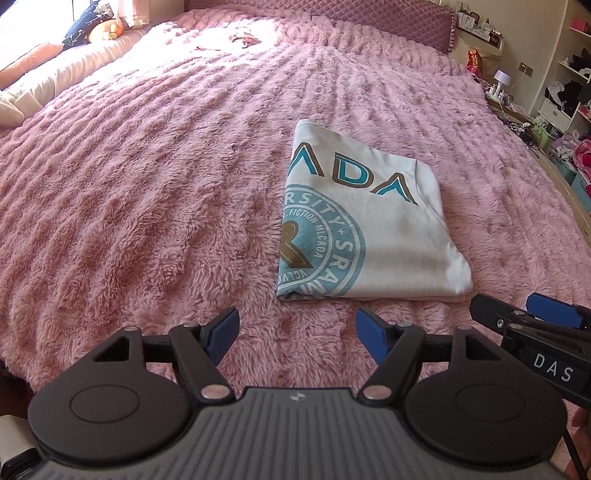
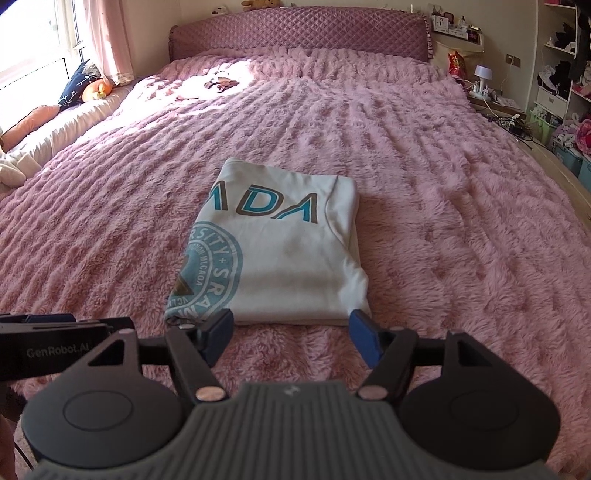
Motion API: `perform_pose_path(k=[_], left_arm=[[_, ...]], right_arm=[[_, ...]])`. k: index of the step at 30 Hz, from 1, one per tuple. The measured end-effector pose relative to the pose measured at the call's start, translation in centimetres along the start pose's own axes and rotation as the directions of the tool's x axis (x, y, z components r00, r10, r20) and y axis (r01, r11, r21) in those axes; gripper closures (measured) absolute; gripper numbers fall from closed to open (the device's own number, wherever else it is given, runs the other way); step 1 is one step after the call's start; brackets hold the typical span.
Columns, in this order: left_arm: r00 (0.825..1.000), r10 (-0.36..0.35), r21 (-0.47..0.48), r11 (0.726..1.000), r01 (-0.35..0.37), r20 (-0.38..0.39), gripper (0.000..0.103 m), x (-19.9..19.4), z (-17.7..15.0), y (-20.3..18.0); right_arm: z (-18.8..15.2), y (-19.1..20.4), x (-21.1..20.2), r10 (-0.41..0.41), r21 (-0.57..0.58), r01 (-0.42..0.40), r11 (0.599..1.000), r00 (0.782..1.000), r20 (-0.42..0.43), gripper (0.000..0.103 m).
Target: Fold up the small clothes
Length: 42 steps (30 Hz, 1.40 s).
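Folded white T-shirt is seen lying flat on the pink fluffy bedspread, well short of the quilted headboard and roughly midway across the bed. It has been gathered into a compact rectangle, with teal and brown lettering across its upper part and part of a round teal emblem along its left edge. In the left wrist view the same T-shirt is placed ahead and to the right of the left claw, with a strip of bedspread seen between its near edge and the blue pads.

The left claw is held wide apart, and nothing is gripped between its jaws; only bedspread is visible in the gap. The right claw is likewise spread wide and empty, its blue pads lined up with the near edge of the T-shirt; whether the fabric is touched cannot be told. Part of the right claw is caught at the right edge of the left wrist view, just beside the T-shirt's near right corner.

Farther from the T-shirt, toward the headboard, a small crumpled garment is lit by a sunny patch. Left of it, by the window, a dark blue cushion and an orange soft toy are seen.
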State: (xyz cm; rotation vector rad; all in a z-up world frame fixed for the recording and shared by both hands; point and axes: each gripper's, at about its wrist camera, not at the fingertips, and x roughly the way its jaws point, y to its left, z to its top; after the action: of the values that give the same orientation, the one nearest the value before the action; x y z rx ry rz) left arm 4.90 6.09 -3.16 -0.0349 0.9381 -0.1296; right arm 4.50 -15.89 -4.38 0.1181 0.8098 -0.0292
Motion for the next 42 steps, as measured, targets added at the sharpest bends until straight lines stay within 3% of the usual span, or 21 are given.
perform_pose_path(k=[42], left_arm=[[0.999, 0.038, 0.024, 0.999, -0.038, -0.016, 0.018, 0.72, -0.10, -0.35]], right_arm=[[-0.46, -0.21, 0.77, 0.002, 0.006, -0.002, 1.000, 1.000, -0.022, 0.035]])
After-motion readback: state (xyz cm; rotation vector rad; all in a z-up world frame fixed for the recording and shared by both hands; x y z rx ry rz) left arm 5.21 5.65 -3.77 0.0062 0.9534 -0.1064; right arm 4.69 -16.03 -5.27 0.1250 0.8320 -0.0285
